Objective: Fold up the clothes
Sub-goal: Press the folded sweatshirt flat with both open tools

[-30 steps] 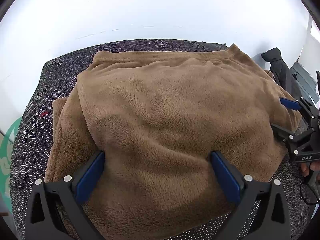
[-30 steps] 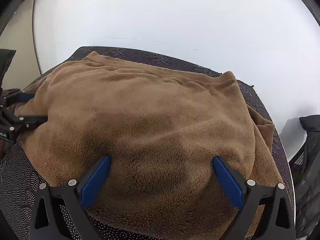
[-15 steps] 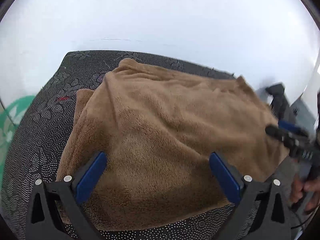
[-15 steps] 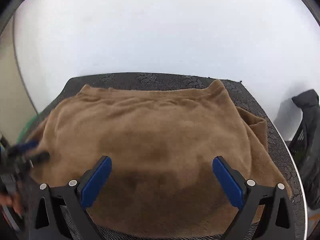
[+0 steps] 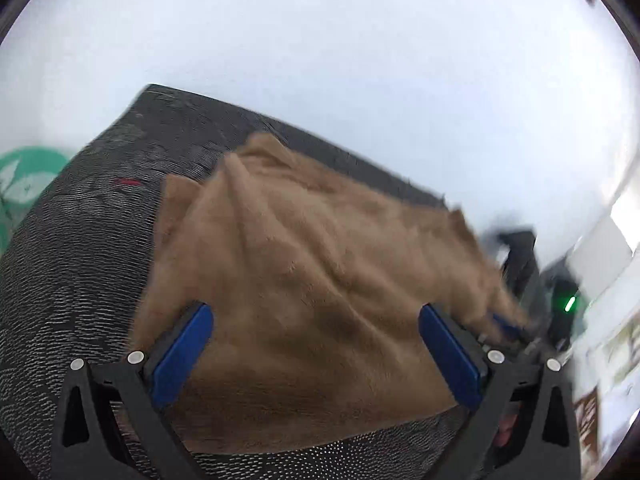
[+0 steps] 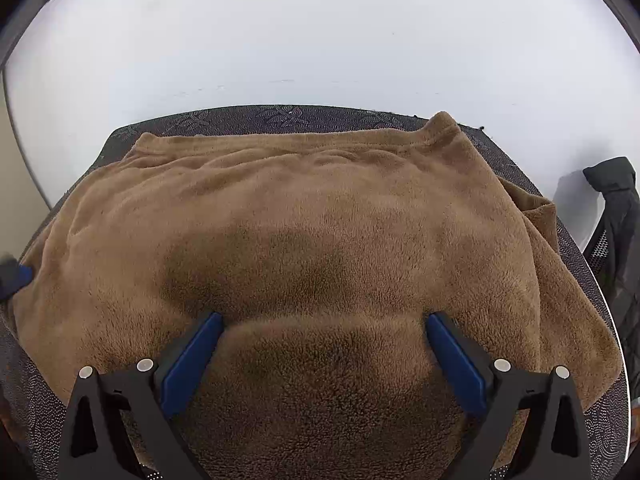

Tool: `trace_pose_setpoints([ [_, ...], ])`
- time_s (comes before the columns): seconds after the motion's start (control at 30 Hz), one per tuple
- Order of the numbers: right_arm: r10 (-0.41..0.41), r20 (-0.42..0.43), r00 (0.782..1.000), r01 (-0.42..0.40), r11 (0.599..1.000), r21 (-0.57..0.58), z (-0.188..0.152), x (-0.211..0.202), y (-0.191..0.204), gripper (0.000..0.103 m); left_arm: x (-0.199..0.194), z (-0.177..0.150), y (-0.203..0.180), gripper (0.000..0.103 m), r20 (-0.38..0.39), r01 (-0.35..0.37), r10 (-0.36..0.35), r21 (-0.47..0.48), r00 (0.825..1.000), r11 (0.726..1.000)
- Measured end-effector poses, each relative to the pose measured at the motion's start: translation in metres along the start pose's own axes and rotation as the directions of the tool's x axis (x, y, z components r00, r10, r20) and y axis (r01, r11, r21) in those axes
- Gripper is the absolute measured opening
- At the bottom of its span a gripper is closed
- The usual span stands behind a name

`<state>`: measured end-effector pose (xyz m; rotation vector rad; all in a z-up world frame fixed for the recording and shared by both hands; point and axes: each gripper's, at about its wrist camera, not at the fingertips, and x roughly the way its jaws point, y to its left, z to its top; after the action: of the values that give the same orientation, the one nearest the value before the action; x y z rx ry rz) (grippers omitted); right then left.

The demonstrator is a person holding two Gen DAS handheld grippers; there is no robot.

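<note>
Folded brown fleece garment (image 6: 320,248) lay on a dark dotted, flower-patterned tabletop (image 6: 280,115), covering most of it; a strip of bare cloth showed along the garment's far edge, below a plain white wall (image 6: 320,32). A hemmed edge ran along the far side of the garment, with one corner peaked up at far right. A second brown layer poked out from under the garment's right side. Right gripper (image 6: 324,356) stood above the garment's near edge, blue-padded fingers (image 6: 192,364) spread wide, nothing between them but fleece below. Left gripper (image 5: 316,352) likewise stood wide, over the garment's near left part; that view was motion-blurred. From the left wrist view the garment showed diagonal creases, an underlayer protruding at its far left. A black jacket (image 6: 616,232) hung on a chair beyond the garment's right side. A green leaf-printed patch (image 5: 24,180) sat off the garment's left.
</note>
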<state>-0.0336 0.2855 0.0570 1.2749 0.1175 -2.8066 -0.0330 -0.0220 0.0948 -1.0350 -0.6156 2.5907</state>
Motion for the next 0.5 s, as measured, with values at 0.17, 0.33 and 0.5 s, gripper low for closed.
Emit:
trace_pose_setpoints([
  [0.17, 0.008, 0.002, 1.000, -0.008, 1.000, -0.002, 0.000, 0.001, -0.002, 0.102, -0.017, 0.005, 0.023, 0.103, 0.014, -0.099, 0.100, -0.051, 0.995, 0.994],
  [0.33, 0.013, 0.005, 1.000, -0.013, 1.000, 0.003, 0.000, 0.001, -0.001, 0.102, -0.012, 0.002, 0.031, 0.103, -0.004, -0.103, 0.103, -0.074, 0.995, 0.992],
  [0.5, 0.030, 0.025, 0.999, -0.030, 0.999, 0.022, -0.002, -0.007, -0.005, 0.102, -0.010, -0.003, 0.012, 0.103, 0.015, -0.094, 0.094, 0.000, 0.995, 0.996],
])
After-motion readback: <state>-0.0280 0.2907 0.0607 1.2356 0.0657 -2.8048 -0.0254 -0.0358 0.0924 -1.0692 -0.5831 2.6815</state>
